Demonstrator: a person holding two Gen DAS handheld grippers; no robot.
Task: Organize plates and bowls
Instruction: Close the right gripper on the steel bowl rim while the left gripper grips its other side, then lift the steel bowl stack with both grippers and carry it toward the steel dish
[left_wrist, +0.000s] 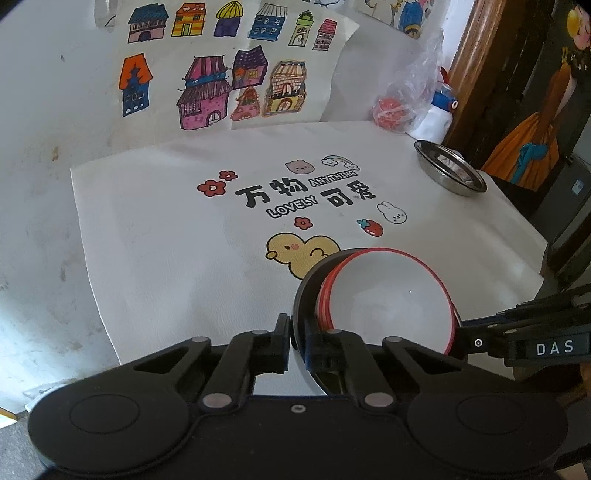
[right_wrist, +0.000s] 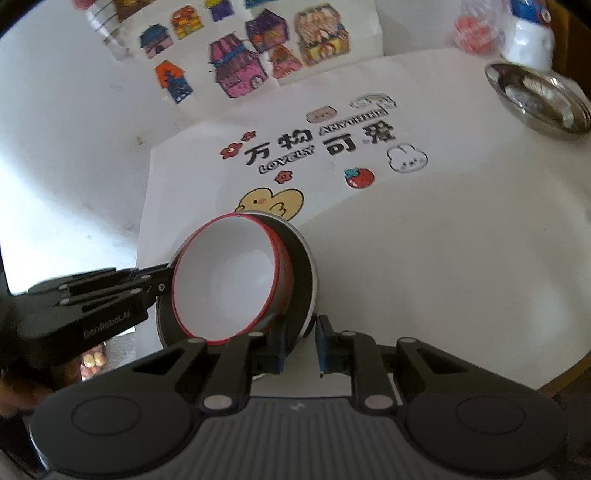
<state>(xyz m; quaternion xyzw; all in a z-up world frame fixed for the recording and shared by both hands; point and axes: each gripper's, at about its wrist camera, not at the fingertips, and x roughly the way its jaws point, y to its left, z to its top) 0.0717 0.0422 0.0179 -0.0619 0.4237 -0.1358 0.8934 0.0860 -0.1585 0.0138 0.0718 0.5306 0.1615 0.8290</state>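
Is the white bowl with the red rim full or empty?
Empty. The red-rimmed bowl shows only its bare white inside in both wrist views. It sits tilted in a dark plate.

one red-rimmed bowl (left_wrist: 391, 299), one dark plate (left_wrist: 308, 291), one steel dish (left_wrist: 448, 171) (contents unclear)

Domestic setting, likely a family home: white table (left_wrist: 147, 229) with cartoon-printed covering, hand-coloured children's house drawings (left_wrist: 221, 81) on the wall, bagged item (left_wrist: 410, 96) beside a steel dish (left_wrist: 448, 171)
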